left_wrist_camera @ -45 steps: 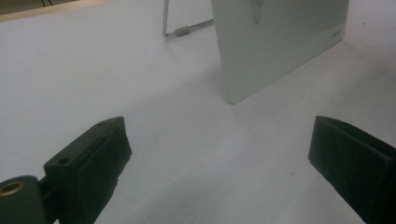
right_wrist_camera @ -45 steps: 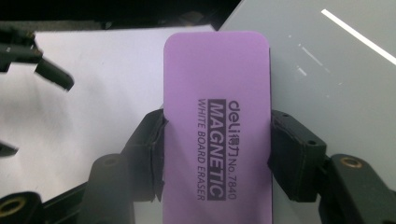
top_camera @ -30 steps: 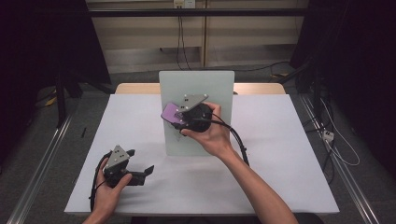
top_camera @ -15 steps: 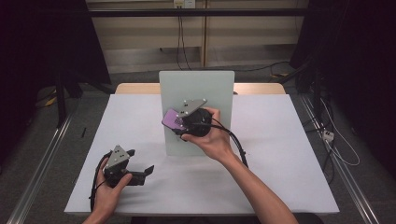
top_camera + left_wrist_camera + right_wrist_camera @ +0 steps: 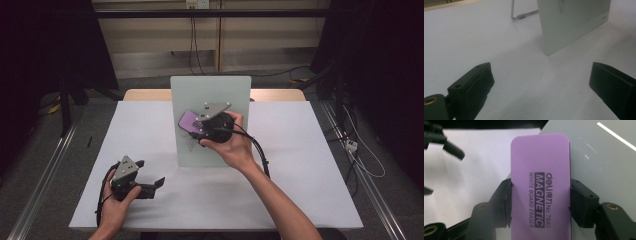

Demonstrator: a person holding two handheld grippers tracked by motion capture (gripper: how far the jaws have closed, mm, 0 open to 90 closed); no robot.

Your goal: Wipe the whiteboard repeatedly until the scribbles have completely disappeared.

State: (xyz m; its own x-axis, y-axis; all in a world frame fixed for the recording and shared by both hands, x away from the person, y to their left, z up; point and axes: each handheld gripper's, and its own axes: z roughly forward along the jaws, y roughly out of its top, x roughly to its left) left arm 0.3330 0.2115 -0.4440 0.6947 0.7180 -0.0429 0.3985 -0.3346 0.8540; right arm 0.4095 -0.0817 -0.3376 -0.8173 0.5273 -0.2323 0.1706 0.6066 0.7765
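Rt gripper (image 5: pixel 196 126) clamped on purple eraser (image 5: pixel 189 121), jaws tight on its two long edges, label "deli MAGNETIC WHITE BOARD ERASER No. 7840" readable in rt gripper view (image 5: pixel 540 177). Eraser up against face of whiteboard (image 5: pixel 210 90), left-centre of panel in high view; actual contact w/ surface can't be confirmed. Board standing propped near table (image 5: pixel 150 125) far-centre, tilted back on wire stand (image 5: pixel 520 17), pale grey-green, faint marks on it near eraser. Rt hand (image 5: pixel 231 146) wrapped round gripper body, forearm coming in from bottom right, cable looping down beside wrist. Grey plate on top of rt gripper visible just above eraser. Lt gripper (image 5: pixel 150 181) low over table front-left, well apart from board, held in lt hand (image 5: pixel 116 202). Lt jaws wide open, nothing between them, bare white tabletop in the gap in lt gripper view (image 5: pixel 541 87), board's lower corner (image 5: pixel 574 27) beyond. Lt gripper also seen at upper left of rt gripper view (image 5: pixel 439 142), partly cropped. White table cover, wood edge showing at far side behind board.
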